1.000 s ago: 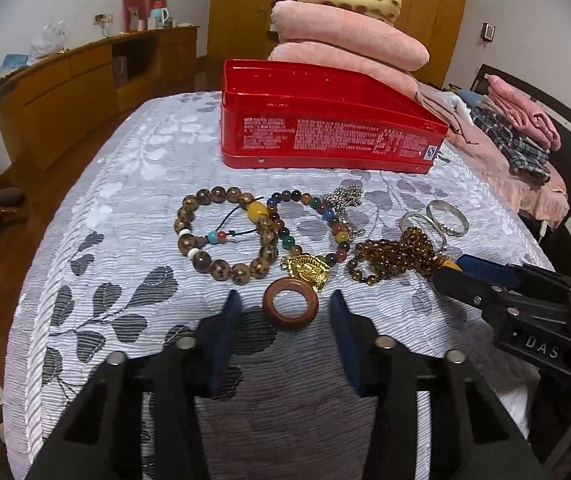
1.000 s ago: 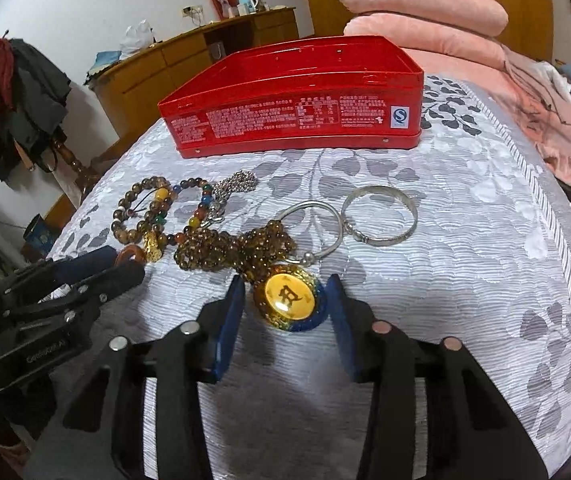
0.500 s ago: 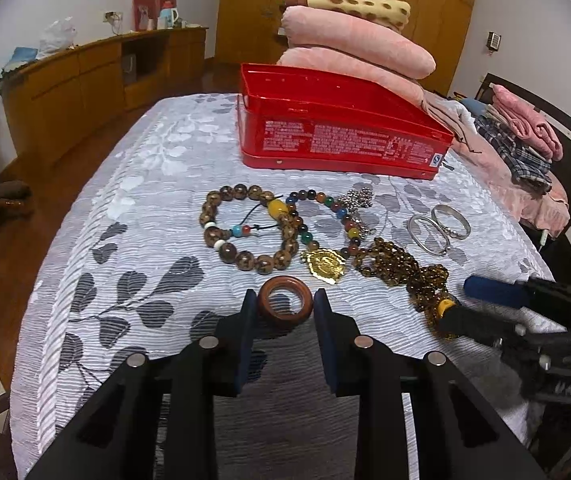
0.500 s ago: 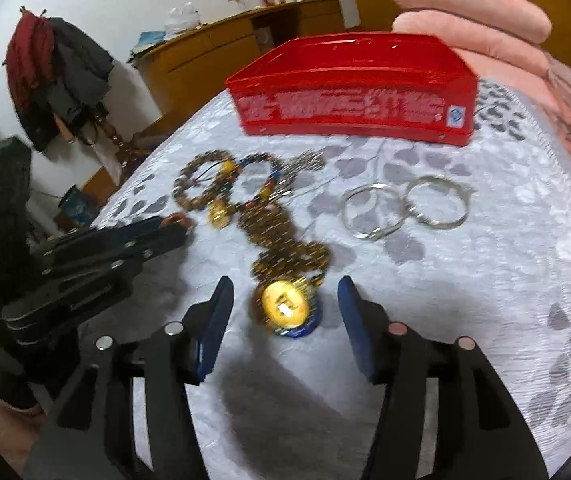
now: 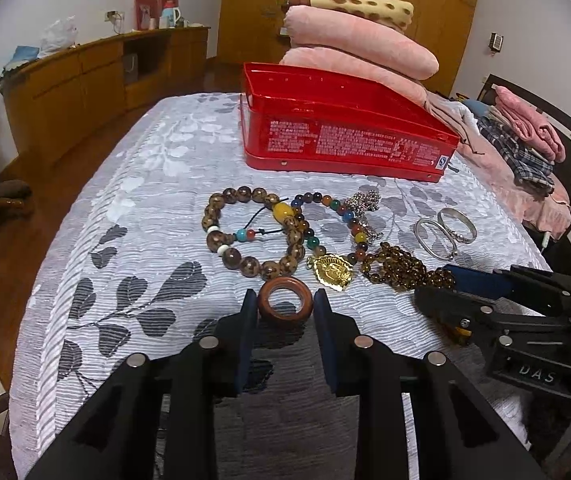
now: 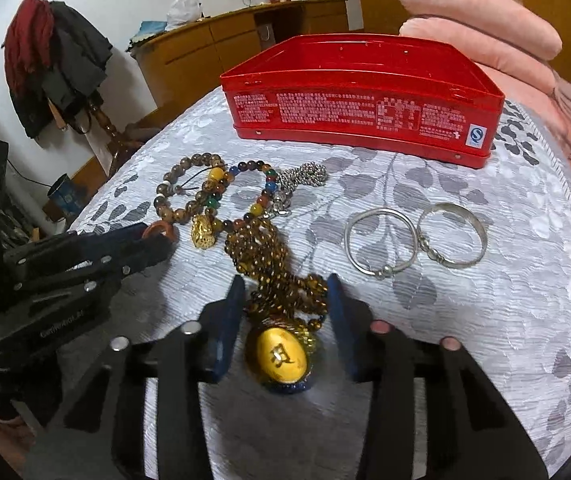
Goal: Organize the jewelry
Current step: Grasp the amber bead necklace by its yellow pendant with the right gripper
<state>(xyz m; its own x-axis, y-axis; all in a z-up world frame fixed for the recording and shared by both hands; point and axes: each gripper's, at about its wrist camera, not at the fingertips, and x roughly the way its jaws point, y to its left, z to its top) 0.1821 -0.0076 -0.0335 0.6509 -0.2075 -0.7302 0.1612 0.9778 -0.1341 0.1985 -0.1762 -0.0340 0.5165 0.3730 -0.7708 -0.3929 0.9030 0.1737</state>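
I have two pieces in my grips. The wooden ring (image 5: 285,303) lies flat on the bed (image 5: 133,216), and my left hand-held gripper (image 5: 281,300) is pinched on it, one pad on each side. The amber bead string (image 6: 281,280) with its yellow pendant (image 6: 281,354) lies near the edge of the bed. My right hand-held gripper (image 6: 283,308) has just been closing on it, and the beads sit between its pads. The pads look like they press on the bunch, but the picture is a bit blurry there.

Just past the ring are the brown bead bracelet (image 5: 251,236), the gold charm (image 5: 332,273) and the colored bead bracelet (image 5: 325,220). Two silver bangles (image 6: 415,240) lie off to the side. The red box (image 5: 345,132) is open and sits further back, well apart from all of it.

What could go wrong? The ring is round and smooth, so it could pop out when I lift. The bead string is long and floppy. If I lift it, the loose end could catch the colored bracelet it touches and drag it along. The heavy pendant could swing and pull the beads out of my grip. I should lift slowly.
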